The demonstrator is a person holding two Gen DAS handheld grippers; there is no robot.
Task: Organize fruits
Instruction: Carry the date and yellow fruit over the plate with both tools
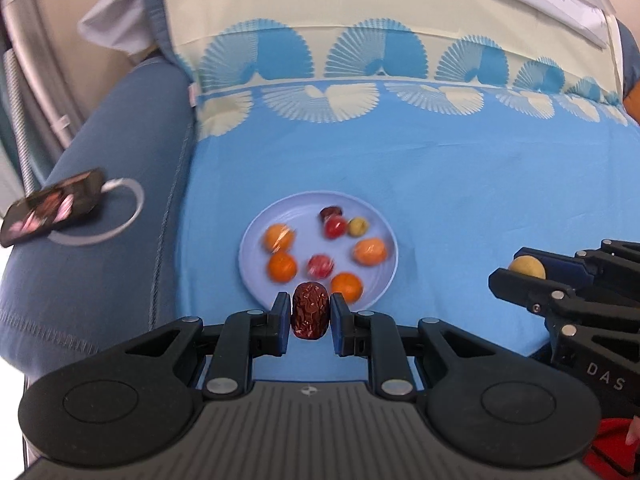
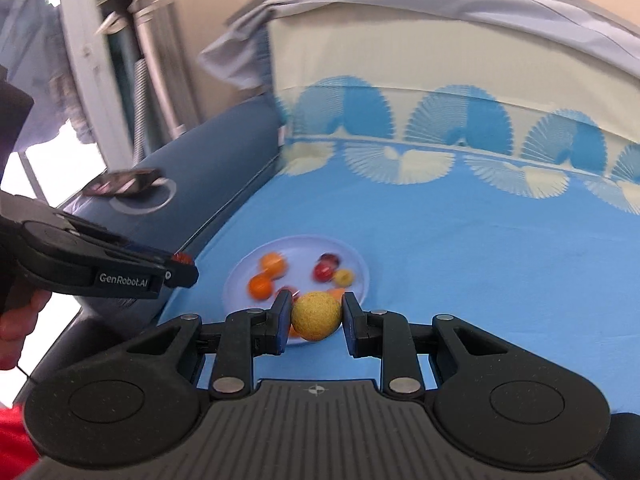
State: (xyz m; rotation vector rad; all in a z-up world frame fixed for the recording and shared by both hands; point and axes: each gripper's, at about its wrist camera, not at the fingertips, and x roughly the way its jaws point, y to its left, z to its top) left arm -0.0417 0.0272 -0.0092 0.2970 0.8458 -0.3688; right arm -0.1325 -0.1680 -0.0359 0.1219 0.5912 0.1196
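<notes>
A pale blue plate (image 1: 256, 240) (image 2: 236, 280) lies on the blue cloth and holds several small fruits, orange, red and yellow. My left gripper (image 1: 310, 316) is shut on a wrinkled dark red date (image 1: 310, 314), raised above the plate's near rim. My right gripper (image 2: 316, 317) is shut on a round yellow fruit (image 2: 316, 316) above the plate's near edge. In the left wrist view the right gripper (image 1: 520, 272) shows at the right edge with the yellow fruit (image 1: 527, 267). The right wrist view has the left gripper (image 2: 182, 266) at the left with a bit of red at its tip.
The blue patterned cloth (image 1: 460, 200) covers a sofa seat and backrest. A dark blue armrest (image 1: 100, 248) on the left carries a phone (image 1: 52, 208) and a white ring. A hand (image 2: 16, 320) holds the left gripper. A red sleeve (image 1: 612, 448) sits at the lower right.
</notes>
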